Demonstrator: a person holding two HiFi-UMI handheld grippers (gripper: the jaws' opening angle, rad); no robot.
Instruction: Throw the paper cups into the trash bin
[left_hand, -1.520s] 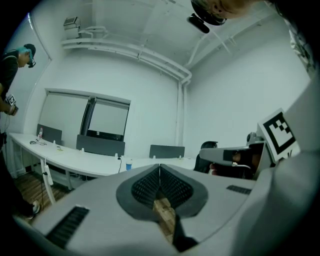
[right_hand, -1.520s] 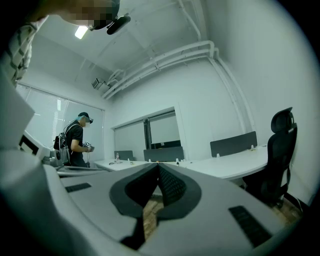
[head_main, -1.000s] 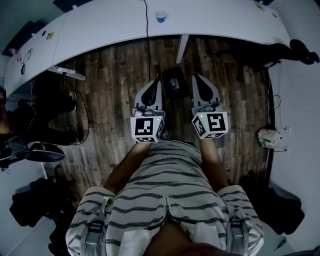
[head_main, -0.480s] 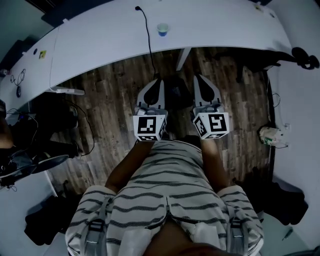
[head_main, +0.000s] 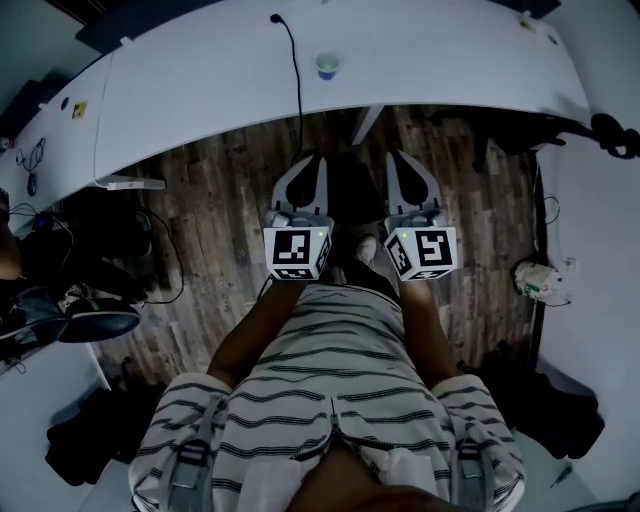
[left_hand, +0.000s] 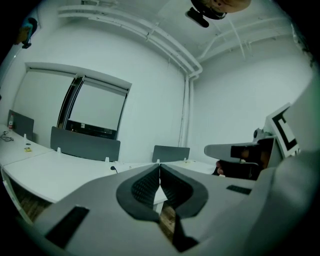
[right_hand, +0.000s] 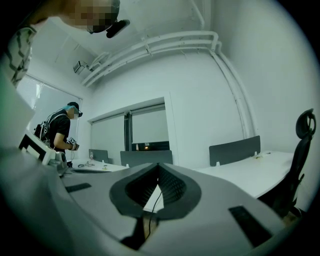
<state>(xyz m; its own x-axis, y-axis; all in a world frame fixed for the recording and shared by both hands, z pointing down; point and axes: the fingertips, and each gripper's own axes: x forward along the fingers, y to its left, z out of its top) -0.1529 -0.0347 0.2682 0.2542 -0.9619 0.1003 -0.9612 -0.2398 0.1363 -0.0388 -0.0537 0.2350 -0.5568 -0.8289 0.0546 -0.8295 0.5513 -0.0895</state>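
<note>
One paper cup (head_main: 327, 65) is all I can find. It stands upright on the white desk (head_main: 200, 80), well ahead of both my grippers and roughly between the lines they point along, just right of the black cable (head_main: 296, 70) that runs across the desktop. My left gripper (head_main: 315, 160) has its jaws pressed together with nothing in them. My right gripper (head_main: 396, 158), beside it, is closed and empty too. Both are held level over the wooden floor, short of the desk edge.

I expect the cup to be very light and thin-walled, easy to crush or knock over. I would open the jaws wide, come in from the side and close gently across its upper half, where the rolled rim should stiffen it. A dark shape lies on the floor between my grippers, but I cannot tell whether it is the bin.
</note>
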